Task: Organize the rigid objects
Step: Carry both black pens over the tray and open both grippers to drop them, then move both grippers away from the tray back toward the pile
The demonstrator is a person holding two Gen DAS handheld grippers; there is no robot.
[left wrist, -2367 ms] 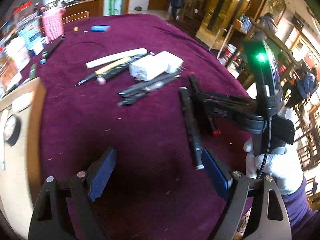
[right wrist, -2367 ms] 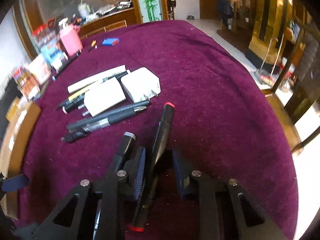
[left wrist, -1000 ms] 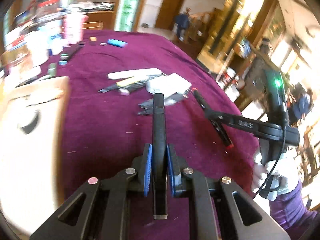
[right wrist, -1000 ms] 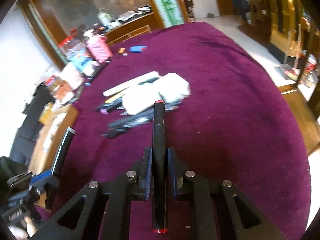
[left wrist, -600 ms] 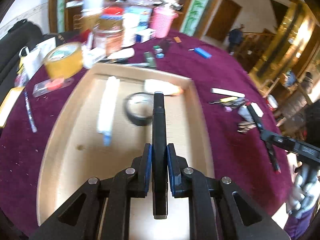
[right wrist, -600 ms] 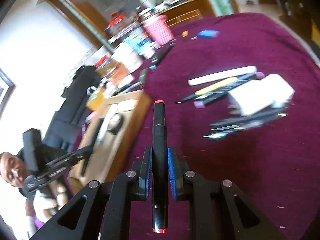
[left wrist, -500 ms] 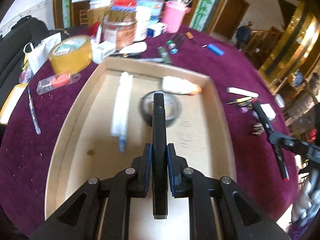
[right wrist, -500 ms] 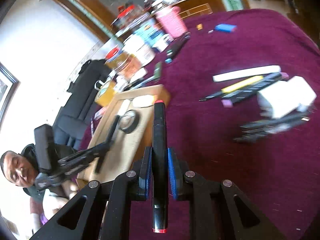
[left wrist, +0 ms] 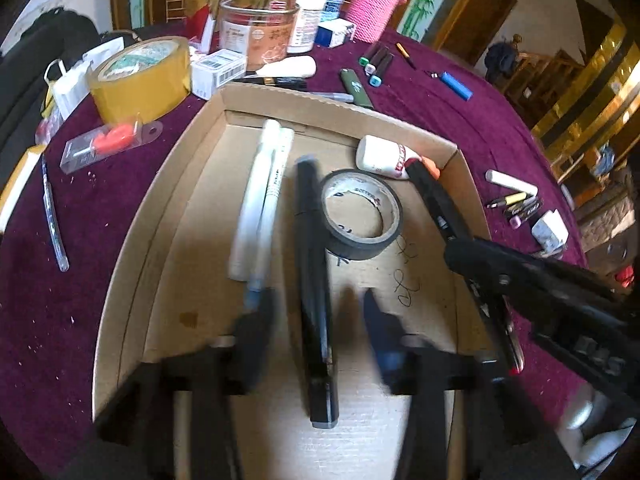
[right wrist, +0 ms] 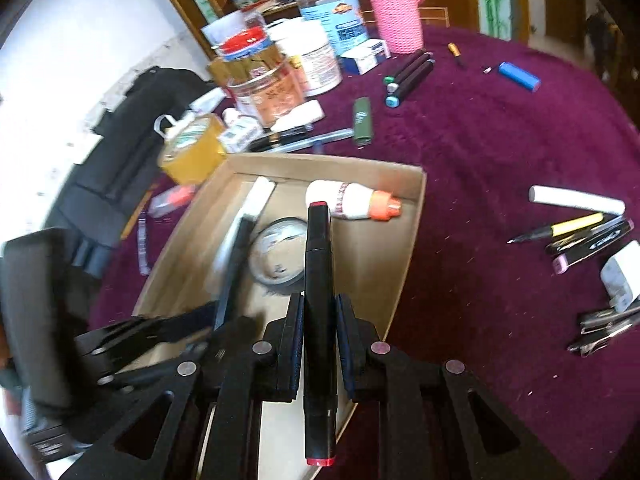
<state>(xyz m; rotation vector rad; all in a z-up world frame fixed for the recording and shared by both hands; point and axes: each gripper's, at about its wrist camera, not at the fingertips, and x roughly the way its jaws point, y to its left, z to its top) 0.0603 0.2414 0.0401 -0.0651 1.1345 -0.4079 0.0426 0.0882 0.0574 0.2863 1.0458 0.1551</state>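
Filling up: cardboard tray (left wrist: 168, 184) holds tape roll (left wrist: 362, 216), glue bottle (left wrist: 380, 152), white pens (left wrist: 260, 200); left gripper (left wrist: 316, 320) just parted, dropping black marker (left wrist: 312, 264); right gripper (right wrist: 316, 344) clamped on red-capped marker (right wrist: 318, 300); pens, charger (right wrist: 622, 276) remaining outside.

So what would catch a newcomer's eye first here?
Probably the cardboard box on the purple tablecloth, holding a roll of black tape, white pens and a glue bottle. Next, the black marker clamped in the right gripper over the box.
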